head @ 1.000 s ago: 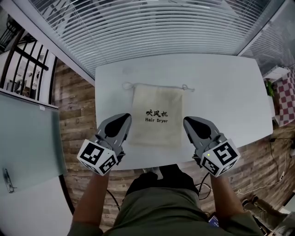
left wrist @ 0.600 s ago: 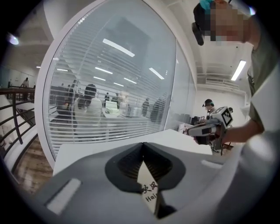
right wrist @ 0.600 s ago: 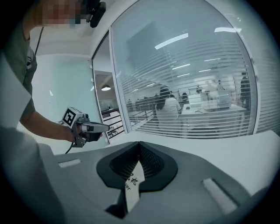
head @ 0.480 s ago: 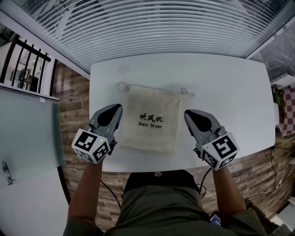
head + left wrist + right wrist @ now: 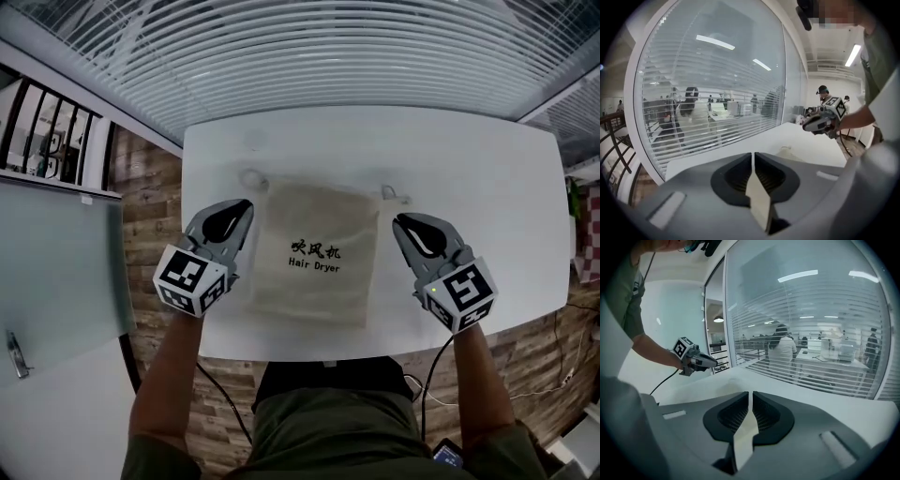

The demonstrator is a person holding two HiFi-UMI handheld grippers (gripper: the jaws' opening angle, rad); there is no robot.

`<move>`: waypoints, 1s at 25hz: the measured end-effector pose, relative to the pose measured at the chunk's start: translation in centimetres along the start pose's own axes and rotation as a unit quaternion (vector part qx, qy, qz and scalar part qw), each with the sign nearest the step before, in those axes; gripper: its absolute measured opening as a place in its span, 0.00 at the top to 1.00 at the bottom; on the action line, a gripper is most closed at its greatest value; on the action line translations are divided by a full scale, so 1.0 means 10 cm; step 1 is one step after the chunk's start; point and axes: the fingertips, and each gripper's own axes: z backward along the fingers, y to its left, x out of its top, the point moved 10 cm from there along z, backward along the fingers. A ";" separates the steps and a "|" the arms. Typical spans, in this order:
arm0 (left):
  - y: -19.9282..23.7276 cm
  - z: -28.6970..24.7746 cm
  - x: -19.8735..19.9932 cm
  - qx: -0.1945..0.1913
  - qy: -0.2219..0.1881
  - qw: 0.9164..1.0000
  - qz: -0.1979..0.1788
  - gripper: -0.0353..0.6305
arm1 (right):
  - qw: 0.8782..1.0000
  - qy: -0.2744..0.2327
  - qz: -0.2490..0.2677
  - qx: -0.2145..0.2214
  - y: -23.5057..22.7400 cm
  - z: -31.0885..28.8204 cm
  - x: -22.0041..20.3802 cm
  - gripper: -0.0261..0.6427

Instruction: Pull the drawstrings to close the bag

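A white table (image 5: 469, 169) fills the middle of the room, with the cream drawstring bag (image 5: 314, 253) lying flat on it, printed side up. The left gripper (image 5: 246, 204) and right gripper (image 5: 397, 220) flank the bag – each empty, jaws all but together and just starting to part. The drawstrings (image 5: 391, 194) trail loose at the bag's far corners.

Bright, even indoor light from ceiling strips (image 5: 715, 42); fisheye bending and dark corners in gripper views
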 end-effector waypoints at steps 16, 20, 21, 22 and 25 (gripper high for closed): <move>0.62 -0.56 -0.01 -0.128 0.129 0.961 -0.210 0.74 | 0.989 0.115 0.088 -0.003 -0.44 -0.34 -0.03 0.79; 0.73 -0.69 -0.05 -0.155 0.149 0.946 -0.242 0.69 | 0.984 0.144 0.105 0.008 -0.54 -0.44 -0.14 0.75; 0.75 -0.71 -0.05 -0.161 0.154 0.942 -0.251 0.68 | 0.982 0.152 0.109 0.011 -0.56 -0.46 -0.16 0.75; 0.76 -0.73 -0.04 -0.168 0.157 0.938 -0.260 0.67 | 0.981 0.160 0.113 0.015 -0.59 -0.48 -0.17 0.73; 0.79 -0.81 -0.03 -0.190 0.164 0.927 -0.279 0.62 | 0.975 0.180 0.124 0.028 -0.66 -0.56 -0.20 0.73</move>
